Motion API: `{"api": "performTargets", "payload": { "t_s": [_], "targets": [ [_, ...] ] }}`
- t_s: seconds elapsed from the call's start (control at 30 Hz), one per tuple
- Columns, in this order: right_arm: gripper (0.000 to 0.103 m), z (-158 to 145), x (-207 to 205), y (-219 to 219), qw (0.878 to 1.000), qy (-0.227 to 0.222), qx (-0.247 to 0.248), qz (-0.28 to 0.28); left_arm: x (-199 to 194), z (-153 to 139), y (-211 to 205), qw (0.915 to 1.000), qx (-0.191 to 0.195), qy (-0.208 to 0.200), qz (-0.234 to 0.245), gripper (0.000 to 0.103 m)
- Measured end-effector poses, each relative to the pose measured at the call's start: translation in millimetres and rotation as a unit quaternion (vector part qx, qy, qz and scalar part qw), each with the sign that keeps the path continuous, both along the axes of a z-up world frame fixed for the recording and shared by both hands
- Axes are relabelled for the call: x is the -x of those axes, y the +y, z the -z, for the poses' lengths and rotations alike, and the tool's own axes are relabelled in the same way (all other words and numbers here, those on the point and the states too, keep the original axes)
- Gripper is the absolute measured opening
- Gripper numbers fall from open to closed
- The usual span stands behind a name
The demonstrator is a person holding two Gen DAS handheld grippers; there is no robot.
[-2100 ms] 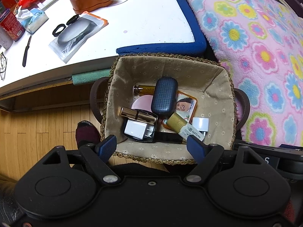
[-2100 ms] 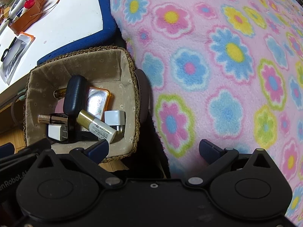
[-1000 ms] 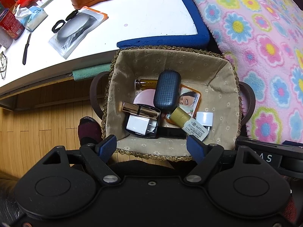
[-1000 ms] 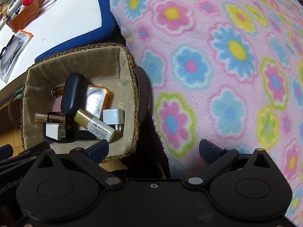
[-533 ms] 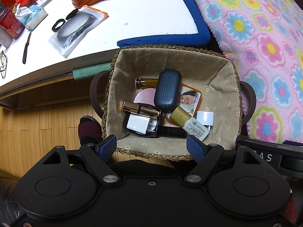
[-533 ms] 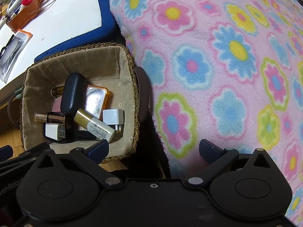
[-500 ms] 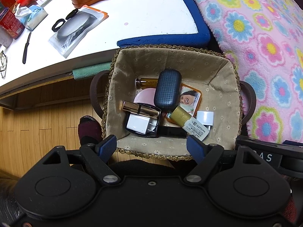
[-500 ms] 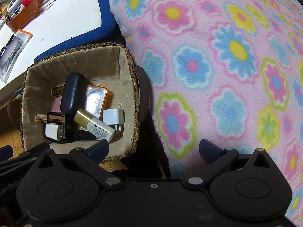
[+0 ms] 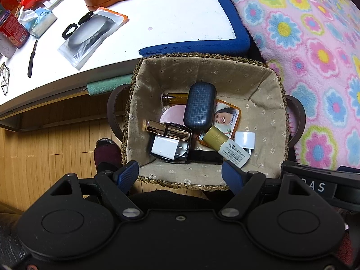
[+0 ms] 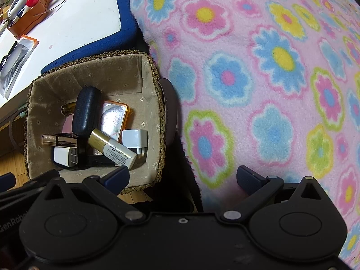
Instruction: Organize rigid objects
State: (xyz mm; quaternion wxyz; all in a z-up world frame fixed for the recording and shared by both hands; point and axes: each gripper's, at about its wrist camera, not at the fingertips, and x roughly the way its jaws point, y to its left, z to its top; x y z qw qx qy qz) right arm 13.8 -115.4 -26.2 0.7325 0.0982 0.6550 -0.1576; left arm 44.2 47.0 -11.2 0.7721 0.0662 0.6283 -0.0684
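While both jaws stand wide and empty, the left gripper hangs over the basket, where the navy case tops the pile; lift that first, I judge. The right gripper hovers over the flowered blanket, beside the white bench.

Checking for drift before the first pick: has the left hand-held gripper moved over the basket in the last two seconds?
Yes, slightly. In the left wrist view the basket and blue table edge sit a little higher than before, so the open left hand-held gripper has eased back toward the person.
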Motion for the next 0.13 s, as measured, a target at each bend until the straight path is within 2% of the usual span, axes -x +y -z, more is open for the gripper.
{"api": "performTargets", "payload": {
  "t_s": [0.13],
  "targets": [
    [0.103, -0.1, 0.3, 0.0, 1.000, -0.001, 0.000, 0.001, -0.4, 0.1, 0.6, 1.0000, 0.001, 0.001, -0.001, 0.077]
  ]
}}
